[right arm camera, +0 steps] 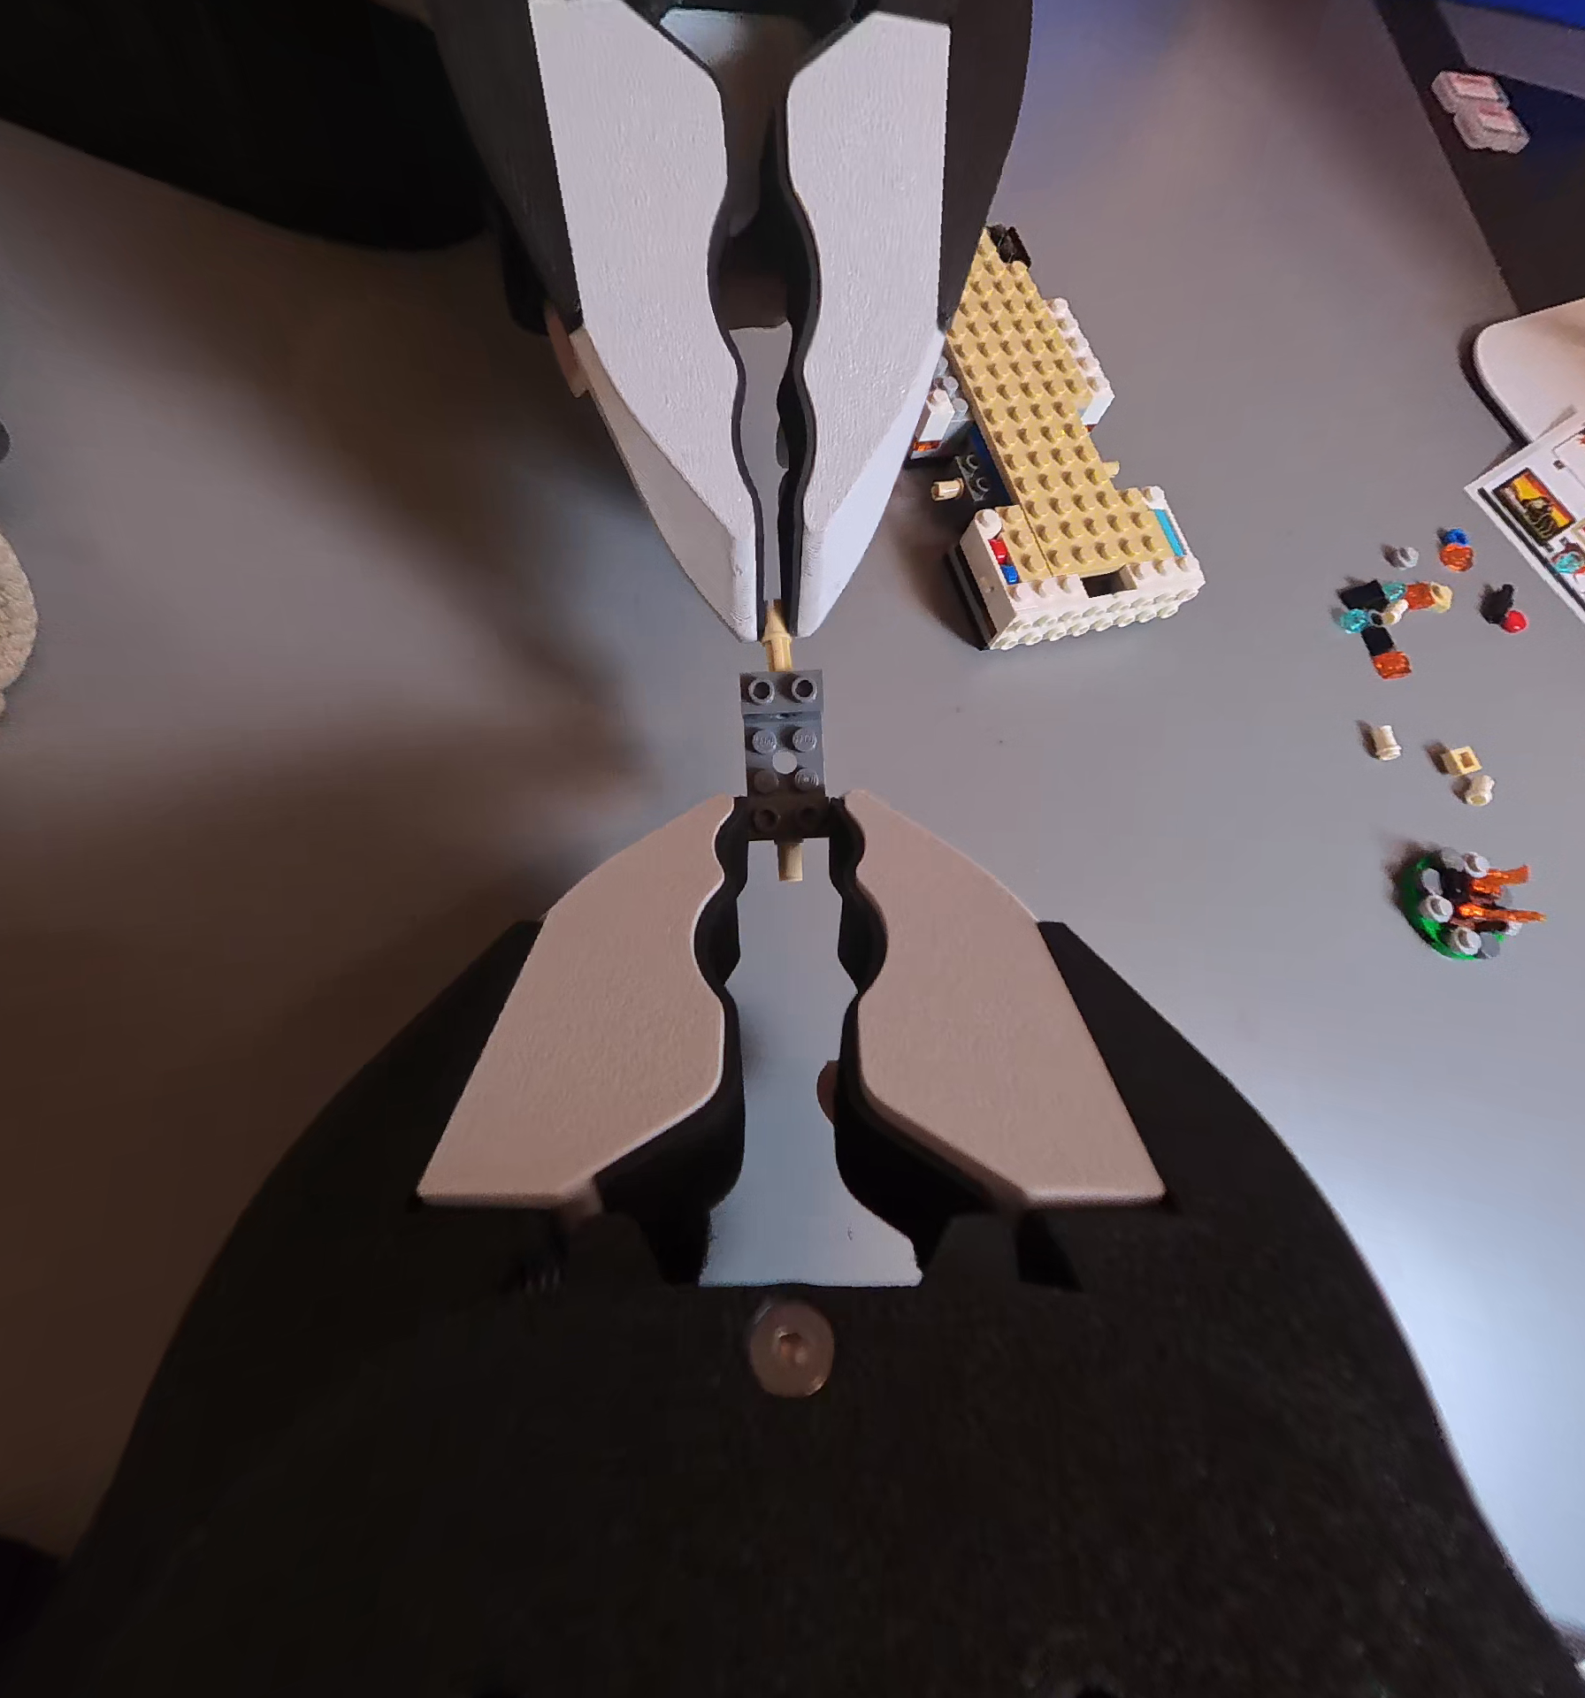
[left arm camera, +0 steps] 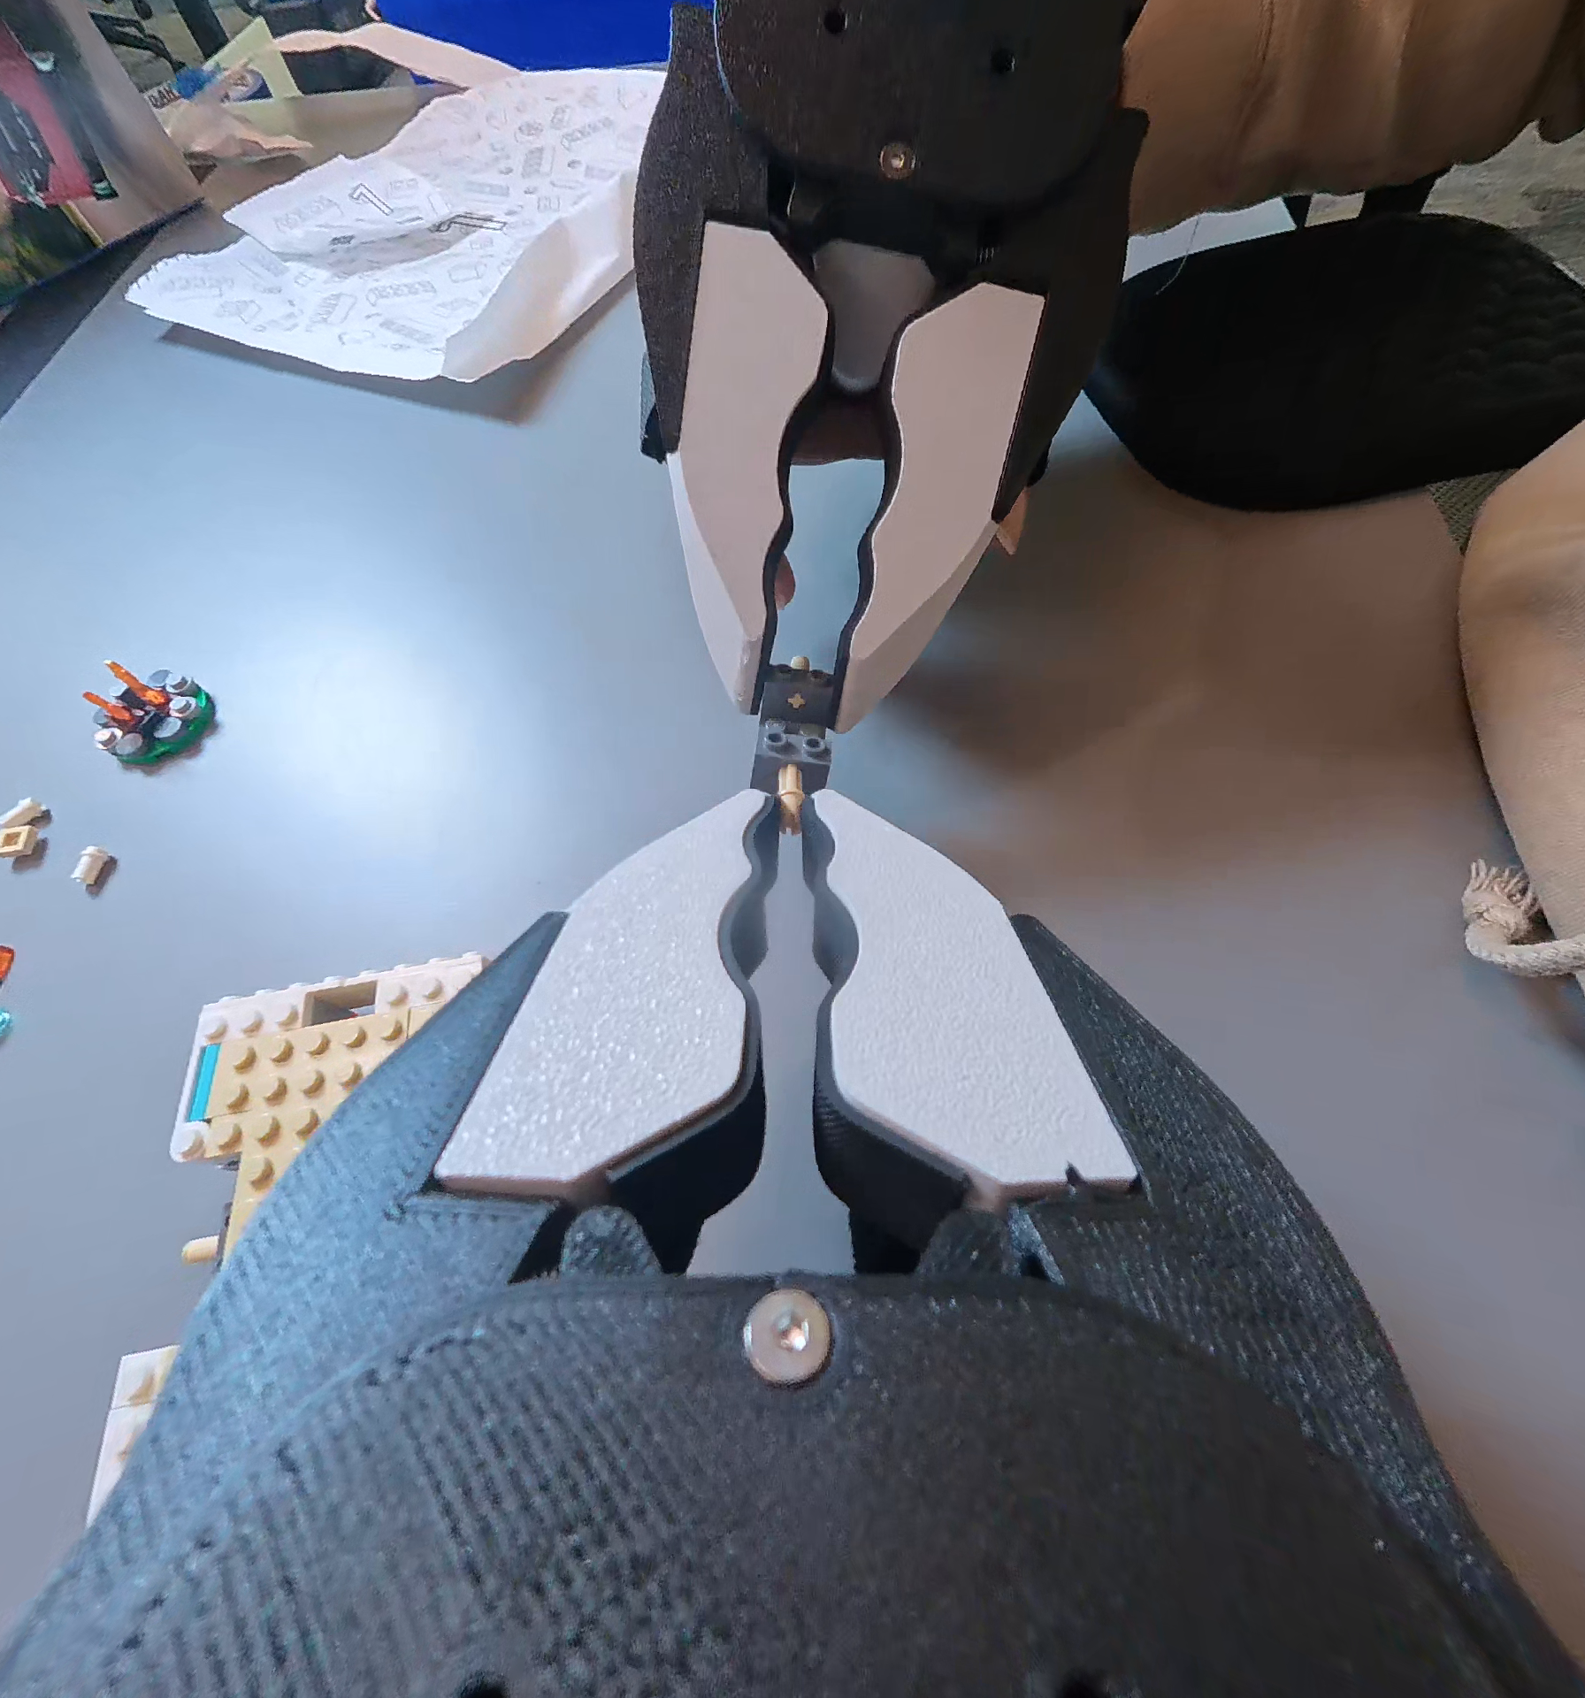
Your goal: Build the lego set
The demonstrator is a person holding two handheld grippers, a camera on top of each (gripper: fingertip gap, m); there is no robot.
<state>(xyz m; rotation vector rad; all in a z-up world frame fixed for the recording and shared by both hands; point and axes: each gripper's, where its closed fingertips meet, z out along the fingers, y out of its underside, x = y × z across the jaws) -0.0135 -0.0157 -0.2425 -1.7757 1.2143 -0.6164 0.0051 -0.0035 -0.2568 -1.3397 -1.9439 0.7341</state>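
The left gripper [left arm camera: 791, 818] is pinching a tan pin [left arm camera: 790, 798] with its jaws nearly together; the right gripper [right arm camera: 784, 822] is clamping the grey brick assembly [right arm camera: 781, 735] between both grippers, above the table [right arm camera: 311, 643].

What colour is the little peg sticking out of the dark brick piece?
The peg is tan, and the brick piece is dark grey. It shows best in the right wrist view.

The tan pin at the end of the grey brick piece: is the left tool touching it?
Touching. In the right wrist view, the left tool is closed on the tan pin, both fingertips against it.
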